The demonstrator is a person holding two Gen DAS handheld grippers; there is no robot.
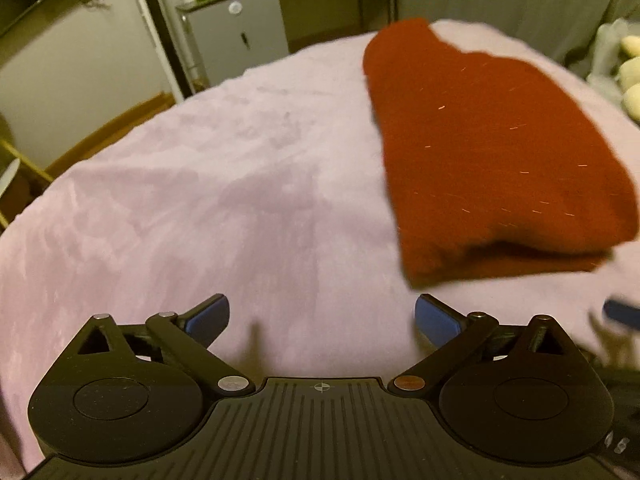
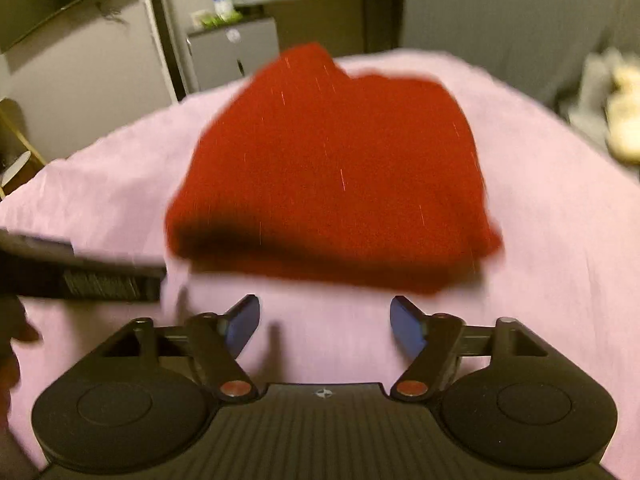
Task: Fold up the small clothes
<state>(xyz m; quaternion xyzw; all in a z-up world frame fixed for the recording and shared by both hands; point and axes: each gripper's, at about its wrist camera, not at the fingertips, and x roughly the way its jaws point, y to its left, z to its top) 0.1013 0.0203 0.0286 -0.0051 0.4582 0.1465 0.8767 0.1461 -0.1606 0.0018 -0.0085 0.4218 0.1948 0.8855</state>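
Left gripper: matte black ribbed body, blue pads, jaws wide apart, nothing between. Right gripper: same build, jaws apart, empty. Beneath both, soft pink fleecy blanket. Red knit garment folded into thick rounded slab just beyond right jaws, ahead-right of left jaws; long axis runs away from grippers, folded edge nearest. Grey cabinet beyond.

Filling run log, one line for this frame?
red garment: folded on pink blanket | left gripper: open, empty | right gripper: open, empty
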